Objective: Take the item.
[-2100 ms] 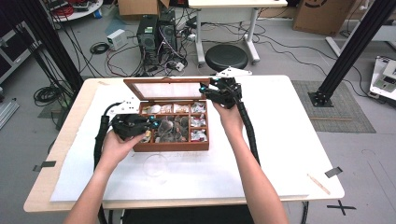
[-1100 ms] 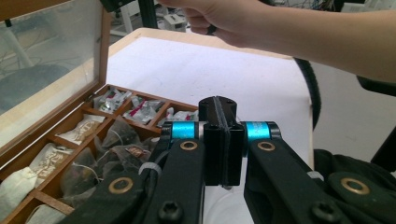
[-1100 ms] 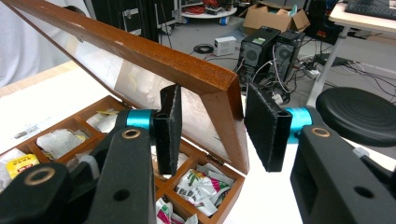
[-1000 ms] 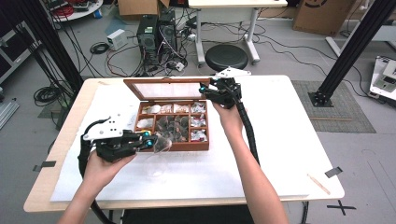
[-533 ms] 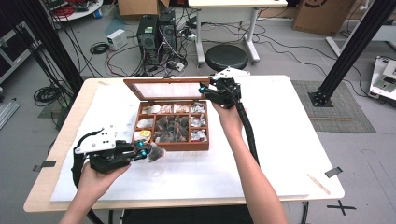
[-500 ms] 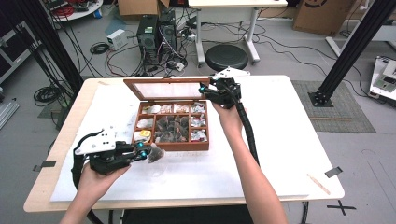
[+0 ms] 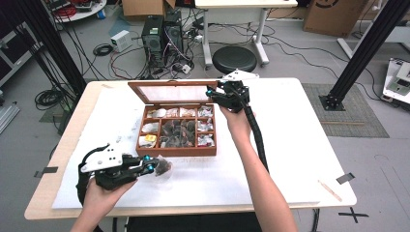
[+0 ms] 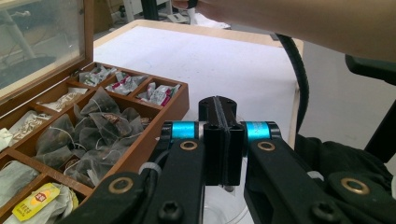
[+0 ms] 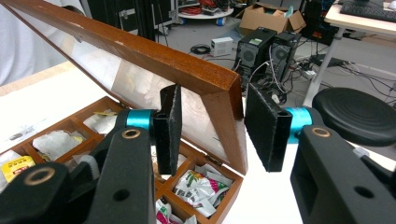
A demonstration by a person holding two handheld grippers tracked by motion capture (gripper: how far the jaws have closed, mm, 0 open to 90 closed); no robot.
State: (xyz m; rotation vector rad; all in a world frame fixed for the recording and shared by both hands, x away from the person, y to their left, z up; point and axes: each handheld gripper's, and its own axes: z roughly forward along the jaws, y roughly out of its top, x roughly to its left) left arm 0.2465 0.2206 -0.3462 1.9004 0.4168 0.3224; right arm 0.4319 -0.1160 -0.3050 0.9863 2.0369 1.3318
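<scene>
Since two seconds ago the left gripper has been drawn out of the box to the table just in front of it, jaws pressed together on a dark tea bag. The lid is straddled by the right gripper, jaws apart. In the left gripper view a glass is seen under the jaws; the bag itself is hidden there.
</scene>
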